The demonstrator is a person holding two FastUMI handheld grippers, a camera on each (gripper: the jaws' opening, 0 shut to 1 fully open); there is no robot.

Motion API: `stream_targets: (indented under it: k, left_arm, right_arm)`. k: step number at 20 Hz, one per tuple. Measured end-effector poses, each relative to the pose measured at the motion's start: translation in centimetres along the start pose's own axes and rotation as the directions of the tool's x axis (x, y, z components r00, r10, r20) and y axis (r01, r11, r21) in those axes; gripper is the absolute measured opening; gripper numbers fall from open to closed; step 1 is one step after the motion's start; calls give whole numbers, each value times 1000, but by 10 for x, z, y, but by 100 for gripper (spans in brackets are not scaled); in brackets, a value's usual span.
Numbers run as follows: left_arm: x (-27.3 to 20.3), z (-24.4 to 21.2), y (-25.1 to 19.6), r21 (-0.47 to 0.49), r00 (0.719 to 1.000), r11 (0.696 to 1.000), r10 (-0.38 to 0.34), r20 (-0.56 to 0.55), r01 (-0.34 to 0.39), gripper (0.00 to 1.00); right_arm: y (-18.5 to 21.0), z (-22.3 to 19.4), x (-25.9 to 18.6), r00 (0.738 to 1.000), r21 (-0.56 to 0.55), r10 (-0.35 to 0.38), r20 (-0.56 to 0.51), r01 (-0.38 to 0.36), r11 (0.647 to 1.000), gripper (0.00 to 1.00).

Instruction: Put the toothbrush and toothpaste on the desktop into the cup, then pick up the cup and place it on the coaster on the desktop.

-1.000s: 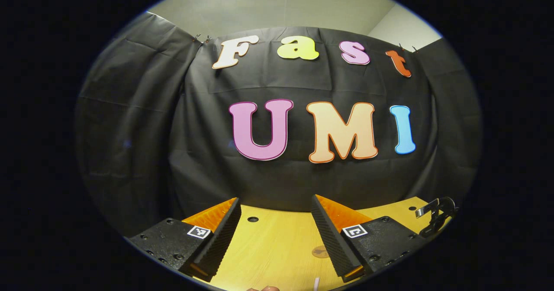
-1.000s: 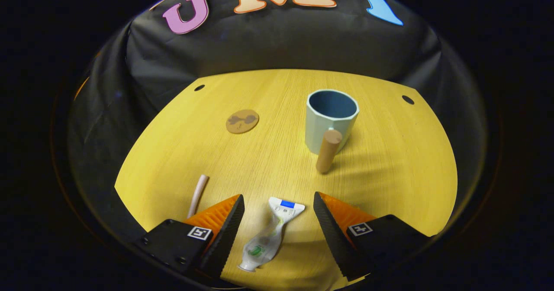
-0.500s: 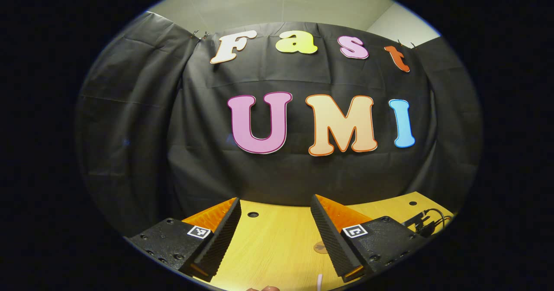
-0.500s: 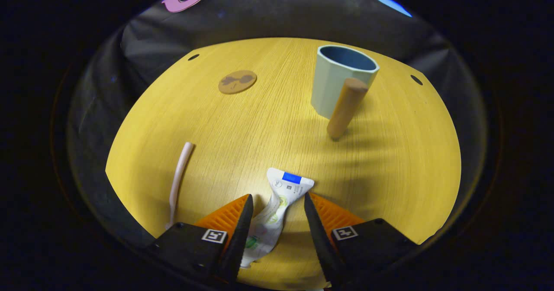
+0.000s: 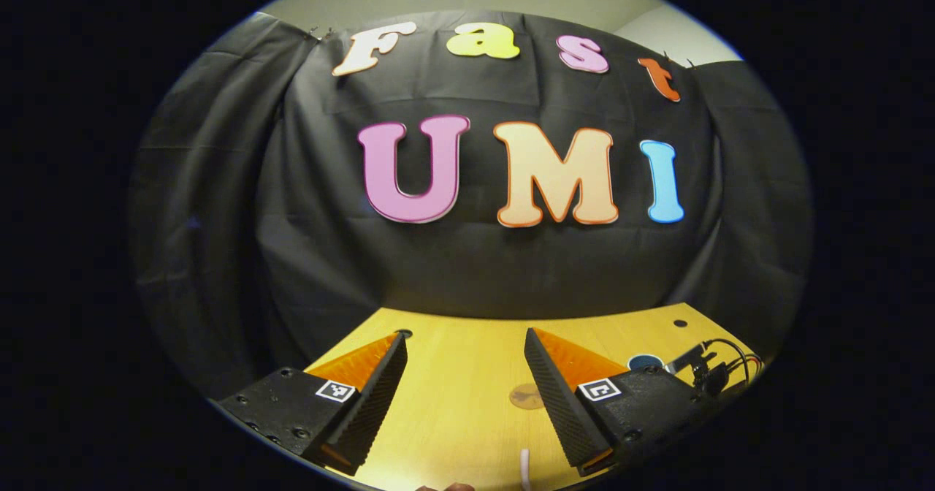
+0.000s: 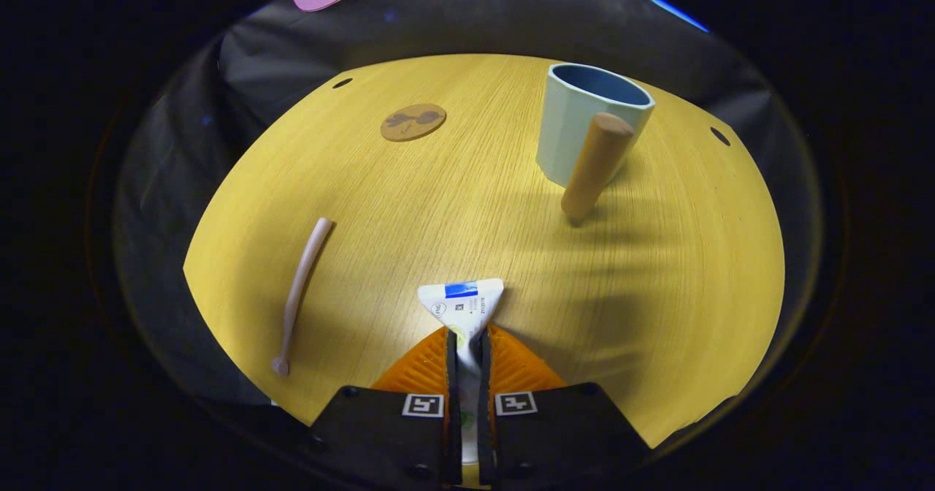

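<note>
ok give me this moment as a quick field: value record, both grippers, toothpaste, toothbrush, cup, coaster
right hand-held gripper: shut on the toothpaste tube, crimped end sticking out ahead of the fingers
left hand-held gripper: open, nothing between the fingers, above the desktop
toothbrush: lying flat on the desktop, untouched
cup: upright, empty as far as visible, wooden handle facing the camera
coaster: bare, apart from the cup
task stage: toothpaste gripped, nothing in the cup yet

Toothpaste (image 6: 463, 302): printed label, type too small to read. Tools: square black-and-white marker tags, no legible characters. No other readable text.
</note>
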State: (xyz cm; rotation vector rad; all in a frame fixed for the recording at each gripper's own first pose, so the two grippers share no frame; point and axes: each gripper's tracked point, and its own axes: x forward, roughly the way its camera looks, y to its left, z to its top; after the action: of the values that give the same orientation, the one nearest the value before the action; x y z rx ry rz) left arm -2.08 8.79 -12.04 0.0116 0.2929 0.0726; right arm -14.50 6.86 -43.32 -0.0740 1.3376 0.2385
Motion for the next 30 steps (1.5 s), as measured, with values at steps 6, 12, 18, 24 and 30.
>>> stream_targets:
  k: [6,12,18,24,30]
  left_arm:
    - [13,-77,-30,-39,966,996,-91,-243,84,95]
    - [13,-137,-45,-50,897,993,-117,-427,106,96]
    - [5,-193,-49,-37,801,992,-116,-587,117,95]
    - [-3,-245,-49,-35,690,994,-96,-717,102,95]
    - [-9,-280,-52,8,596,991,-72,-800,131,96]
  right_arm:
    - [1,-3,2,1000,30,27,16,-27,999,11]
    - [3,-4,3,999,49,52,17,-52,997,11]
    - [3,-4,3,998,38,64,15,-64,997,11]
    - [3,-4,4,996,47,83,13,-84,995,11]
    - [3,-5,5,996,51,94,8,-94,994,11]
